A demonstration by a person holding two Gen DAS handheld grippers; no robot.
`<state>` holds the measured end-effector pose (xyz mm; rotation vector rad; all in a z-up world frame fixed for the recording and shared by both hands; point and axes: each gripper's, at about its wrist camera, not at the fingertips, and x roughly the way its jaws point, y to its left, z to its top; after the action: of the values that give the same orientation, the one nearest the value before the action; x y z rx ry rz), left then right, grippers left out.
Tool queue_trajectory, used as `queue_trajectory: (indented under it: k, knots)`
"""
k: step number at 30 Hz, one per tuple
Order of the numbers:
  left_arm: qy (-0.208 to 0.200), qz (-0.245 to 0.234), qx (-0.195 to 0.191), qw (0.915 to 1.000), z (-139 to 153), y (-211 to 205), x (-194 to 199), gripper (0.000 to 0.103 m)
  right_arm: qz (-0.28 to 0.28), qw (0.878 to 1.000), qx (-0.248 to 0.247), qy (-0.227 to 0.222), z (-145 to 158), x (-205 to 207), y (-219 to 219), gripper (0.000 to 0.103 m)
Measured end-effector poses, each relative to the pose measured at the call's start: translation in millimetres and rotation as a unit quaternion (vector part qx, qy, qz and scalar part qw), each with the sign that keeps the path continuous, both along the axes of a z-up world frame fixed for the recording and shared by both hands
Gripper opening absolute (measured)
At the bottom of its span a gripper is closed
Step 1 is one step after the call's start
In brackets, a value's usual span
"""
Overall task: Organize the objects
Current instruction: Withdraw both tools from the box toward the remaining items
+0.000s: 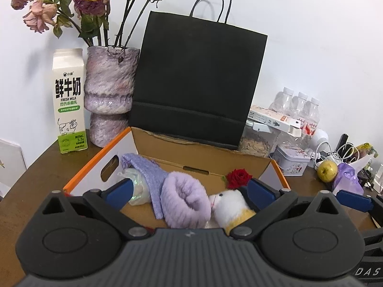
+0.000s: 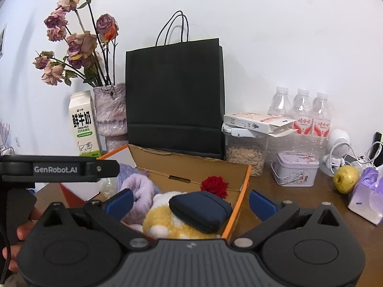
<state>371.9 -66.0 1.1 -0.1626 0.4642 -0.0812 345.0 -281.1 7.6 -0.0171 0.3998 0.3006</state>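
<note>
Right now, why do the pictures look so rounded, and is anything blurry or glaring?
Left wrist view: the fisheye lens bows the black paper bag and darkens the corners; the plush toy beside the left gripper looks soft. Right wrist view: same bending, even indoor light, a mild sheen on the water bottles; the white wall looks bright, without harsh glare.

Bright, even indoor light, soft shadows, strong fisheye bending at edges

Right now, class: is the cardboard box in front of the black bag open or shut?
Open. The cardboard box has its flap raised at the back, and the red rose, navy pouch and plush toy show inside.
</note>
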Motion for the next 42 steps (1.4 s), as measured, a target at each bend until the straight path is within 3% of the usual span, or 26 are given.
queue_trajectory:
  k: [22,42]
  knots:
    - [0.018,0.014,-0.008,0.9997,-16.0,25.2,-65.3,0.103,-0.016,1.000,0.003,-0.010,-9.0,-82.0,-19.5,0.103]
    - [0.031,0.016,-0.006,0.9994,-12.6,33.9,-140.5,0.103,-0.010,0.998,-0.023,0.051,-30.4,-148.2,-37.3,0.103]
